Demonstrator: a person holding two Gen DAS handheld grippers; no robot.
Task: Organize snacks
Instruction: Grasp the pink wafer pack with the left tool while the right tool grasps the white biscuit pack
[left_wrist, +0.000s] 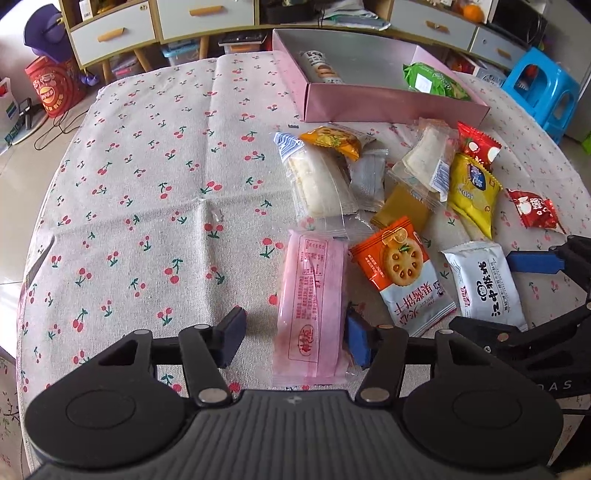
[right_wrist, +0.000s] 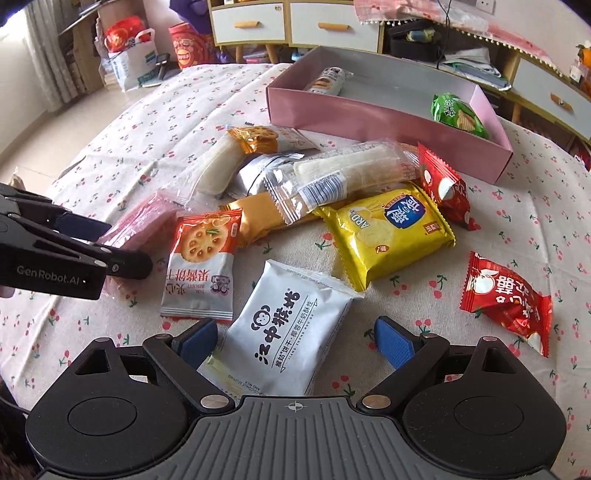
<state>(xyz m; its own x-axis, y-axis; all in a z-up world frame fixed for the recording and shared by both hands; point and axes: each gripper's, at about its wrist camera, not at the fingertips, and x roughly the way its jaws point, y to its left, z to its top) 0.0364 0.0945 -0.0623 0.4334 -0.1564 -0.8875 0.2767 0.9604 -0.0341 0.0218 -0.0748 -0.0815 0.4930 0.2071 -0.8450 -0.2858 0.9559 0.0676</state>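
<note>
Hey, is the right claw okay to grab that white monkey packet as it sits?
Probably yes. The right claw stands open astride the near end of the white monkey packet, which lies flat on the cloth with nothing on top. The orange biscuit packet lies close beside its left finger and might get nudged.

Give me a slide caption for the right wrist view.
Open right gripper straddles a white snack packet near the pink box.
</note>
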